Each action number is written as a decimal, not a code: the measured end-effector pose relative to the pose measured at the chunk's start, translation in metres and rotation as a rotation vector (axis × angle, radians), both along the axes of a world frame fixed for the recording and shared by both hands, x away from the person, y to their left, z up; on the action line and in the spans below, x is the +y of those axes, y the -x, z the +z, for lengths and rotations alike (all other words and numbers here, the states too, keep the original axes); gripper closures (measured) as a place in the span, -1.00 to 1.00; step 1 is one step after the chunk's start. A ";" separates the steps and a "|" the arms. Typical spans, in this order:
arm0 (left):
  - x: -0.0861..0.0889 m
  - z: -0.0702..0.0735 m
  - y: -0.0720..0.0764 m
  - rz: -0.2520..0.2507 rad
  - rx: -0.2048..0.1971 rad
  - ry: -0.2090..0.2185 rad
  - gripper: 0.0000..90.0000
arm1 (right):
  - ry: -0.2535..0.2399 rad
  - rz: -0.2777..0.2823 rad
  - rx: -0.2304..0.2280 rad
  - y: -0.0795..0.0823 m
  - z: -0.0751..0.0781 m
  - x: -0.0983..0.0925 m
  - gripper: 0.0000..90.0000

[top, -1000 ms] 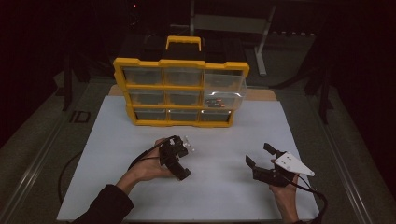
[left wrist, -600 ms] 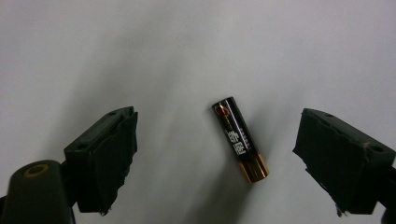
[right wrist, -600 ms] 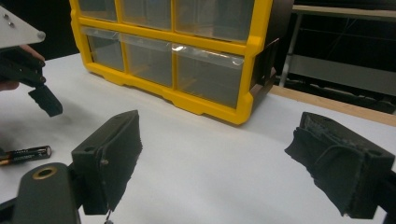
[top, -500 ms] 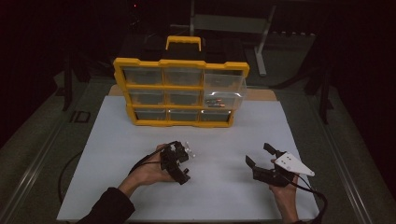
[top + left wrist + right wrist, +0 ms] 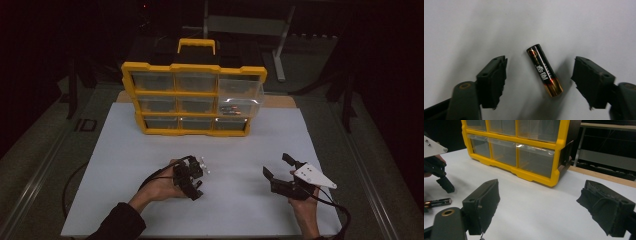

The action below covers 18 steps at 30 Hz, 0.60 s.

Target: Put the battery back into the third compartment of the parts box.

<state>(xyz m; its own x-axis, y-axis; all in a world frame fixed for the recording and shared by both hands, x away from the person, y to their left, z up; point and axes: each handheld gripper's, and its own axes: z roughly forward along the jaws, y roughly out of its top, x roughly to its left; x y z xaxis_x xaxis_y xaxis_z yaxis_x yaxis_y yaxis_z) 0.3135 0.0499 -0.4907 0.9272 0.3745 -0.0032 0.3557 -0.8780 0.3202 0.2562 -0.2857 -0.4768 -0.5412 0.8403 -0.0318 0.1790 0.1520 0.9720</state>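
The left gripper point(image 5: 539, 77) has just been closing its jaws around the battery point(image 5: 544, 70) lying untouched between them on the near sheet point(image 5: 150, 140), so pickup looks imminent; the right gripper point(image 5: 541, 207) stays open

Left gripper point(image 5: 539, 77) closing, right gripper point(image 5: 546, 205) wide

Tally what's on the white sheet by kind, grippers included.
Battery: 1
Drawer cabinet: 1
Grippers: 2, left gripper and right gripper
Total: 4
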 end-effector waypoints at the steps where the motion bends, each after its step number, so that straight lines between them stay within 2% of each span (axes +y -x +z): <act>1: 0.000 0.000 0.000 -0.002 0.000 0.002 -0.25 | 0.000 0.000 0.000 0.000 0.000 0.000 -0.68; 8: -0.002 0.000 0.002 -0.014 -0.010 -0.010 0.05 | 0.000 0.000 0.000 0.000 0.000 0.000 -0.68; 10: -0.003 0.000 0.002 -0.014 -0.009 -0.010 0.08 | 0.000 0.000 0.000 0.000 0.000 0.000 -0.68; 14: -0.005 0.001 0.001 -0.025 0.019 -0.012 0.39 | -0.001 0.000 0.000 0.000 0.000 0.000 -0.68; 18: -0.004 0.001 -0.003 -0.008 0.043 -0.013 0.70 | 0.000 0.000 0.000 0.000 0.000 0.000 -0.68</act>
<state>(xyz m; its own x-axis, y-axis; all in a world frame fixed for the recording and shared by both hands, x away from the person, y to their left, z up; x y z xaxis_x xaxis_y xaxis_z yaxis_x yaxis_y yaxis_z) 0.3166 0.0457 -0.4893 0.9293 0.3673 -0.0381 0.3618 -0.8848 0.2937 0.2561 -0.2859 -0.4768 -0.5408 0.8406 -0.0314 0.1791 0.1515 0.9721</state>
